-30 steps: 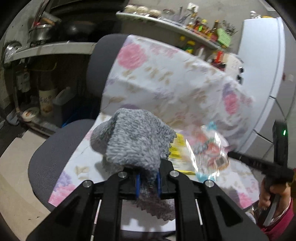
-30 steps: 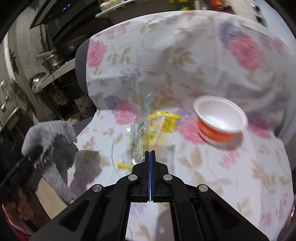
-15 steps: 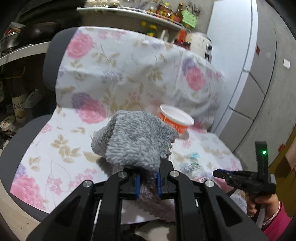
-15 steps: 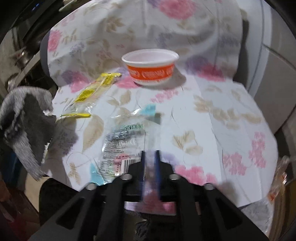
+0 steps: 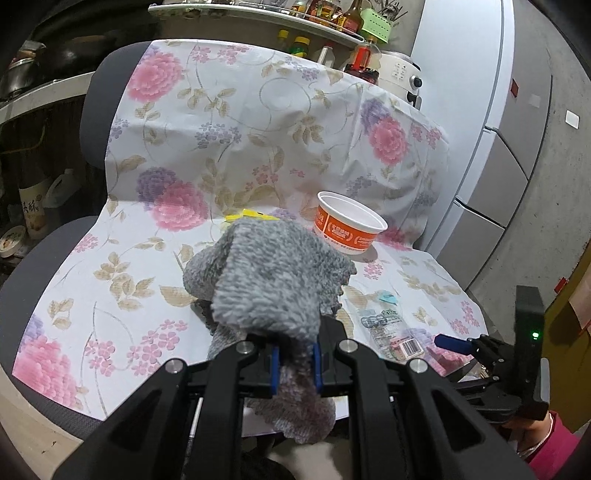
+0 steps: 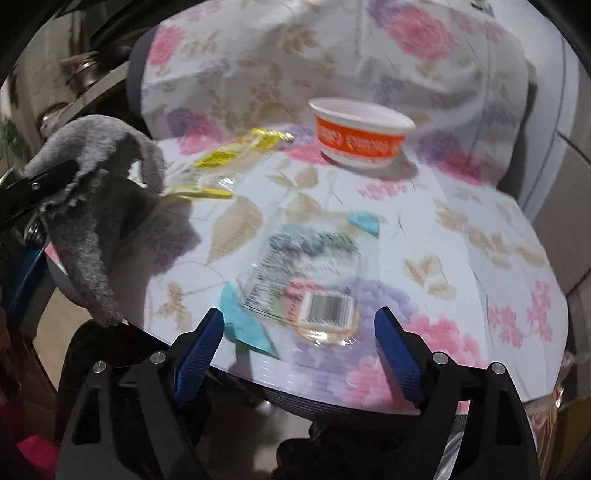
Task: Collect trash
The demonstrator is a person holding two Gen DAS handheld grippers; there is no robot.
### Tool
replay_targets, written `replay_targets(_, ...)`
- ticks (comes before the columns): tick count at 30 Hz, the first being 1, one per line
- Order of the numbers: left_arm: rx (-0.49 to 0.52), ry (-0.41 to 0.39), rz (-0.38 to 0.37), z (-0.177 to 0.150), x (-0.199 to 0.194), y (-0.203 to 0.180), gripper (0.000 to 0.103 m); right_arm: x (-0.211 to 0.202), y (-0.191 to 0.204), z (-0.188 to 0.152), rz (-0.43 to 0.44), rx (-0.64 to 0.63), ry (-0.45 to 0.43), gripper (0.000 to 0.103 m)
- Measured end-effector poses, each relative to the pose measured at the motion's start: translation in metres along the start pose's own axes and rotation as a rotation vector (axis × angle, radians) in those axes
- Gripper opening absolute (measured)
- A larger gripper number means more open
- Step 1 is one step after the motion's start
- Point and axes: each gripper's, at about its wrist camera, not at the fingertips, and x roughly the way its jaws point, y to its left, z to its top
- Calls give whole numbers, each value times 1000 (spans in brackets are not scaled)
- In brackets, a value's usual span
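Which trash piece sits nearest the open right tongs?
The clear wrapper with the barcode, lying flat at the seat's front edge just ahead of the right tongs. The yellow wrapper and orange cup lie farther back.

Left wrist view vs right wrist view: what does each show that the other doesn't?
Left wrist only: the shelf of bottles above the chair, the white fridge, and the left gripper shut on the grey cloth.
Right wrist only: the right gripper, whose jaws have just been opening, wide over the clear wrapper, not pressing it.
Both: floral cover, orange cup, yellow wrapper, cloth, clear wrapper.
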Motion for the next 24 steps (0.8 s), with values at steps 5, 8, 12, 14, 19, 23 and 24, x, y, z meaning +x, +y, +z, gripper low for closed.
replay_targets(5,-13,6,-6,-2,3,4,10,9,25,-1,5,-123,29,80)
replay_targets(8,-20,14,-9,-4,6,6,10,24,27,-1,-9,-120,61,60)
replay_targets(12,-30,21,-6,-5,8,9,10,24,24,-1,-3,-101,37,38)
replay_targets(14,-38,21,-6,-5,8,11,10,21,27,2,-34,-131,21,32)
replay_targets(19,-33,15,-6,-3,3,8,10,3,22,12,-46,-114,-48,19)
replay_targets(23,-26,3,-5,1,-1,2,10,-20,13,24,-56,-99,-112,6)
replay_targets(24,-24,0,-6,2,-2,0,10,-26,12,28,-57,-101,-125,5)
